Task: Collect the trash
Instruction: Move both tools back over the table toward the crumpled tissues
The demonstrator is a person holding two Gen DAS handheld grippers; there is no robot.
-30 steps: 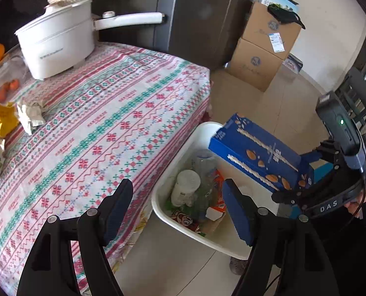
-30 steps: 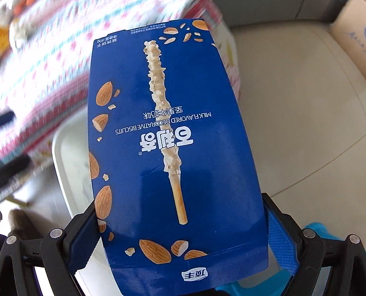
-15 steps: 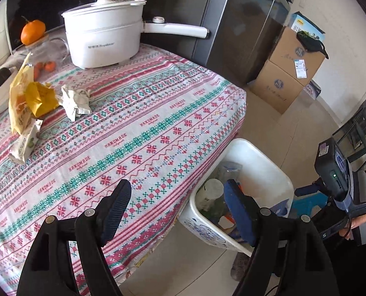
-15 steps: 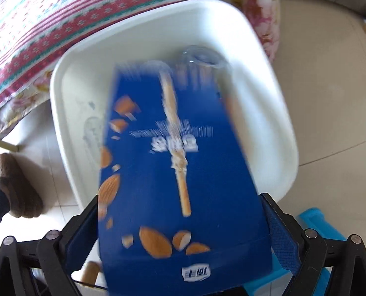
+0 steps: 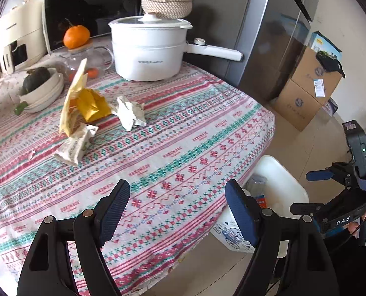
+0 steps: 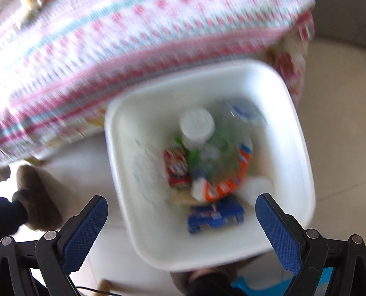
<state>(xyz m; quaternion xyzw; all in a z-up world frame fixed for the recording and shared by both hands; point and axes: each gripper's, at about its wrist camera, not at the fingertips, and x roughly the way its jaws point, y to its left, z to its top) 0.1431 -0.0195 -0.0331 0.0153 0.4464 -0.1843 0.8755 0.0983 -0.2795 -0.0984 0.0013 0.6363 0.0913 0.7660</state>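
A white bin [image 6: 301, 148] stands on the floor beside the table; it also shows in the left wrist view [image 5: 284, 185]. In it lie bottles, wrappers and the blue biscuit box [image 6: 215, 217]. My right gripper [image 6: 181, 218] is open and empty above the bin's near edge. My left gripper [image 5: 178, 204] is open and empty above the table's near corner. On the patterned tablecloth [image 5: 183, 135] lie a crumpled white paper [image 5: 131, 114], a yellow wrapper [image 5: 84, 103] and a pale snack packet [image 5: 75, 145].
A white pot [image 5: 148, 49], a glass teapot with an orange [image 5: 77, 37] on it, and stacked bowls [image 5: 41, 91] stand at the table's back. Cardboard boxes [image 5: 306, 88] stand by the fridge. A slippered foot [image 6: 37, 199] is left of the bin.
My right gripper opened and the blue biscuit box dropped into the bin. My left gripper rose and swung left, over the table.
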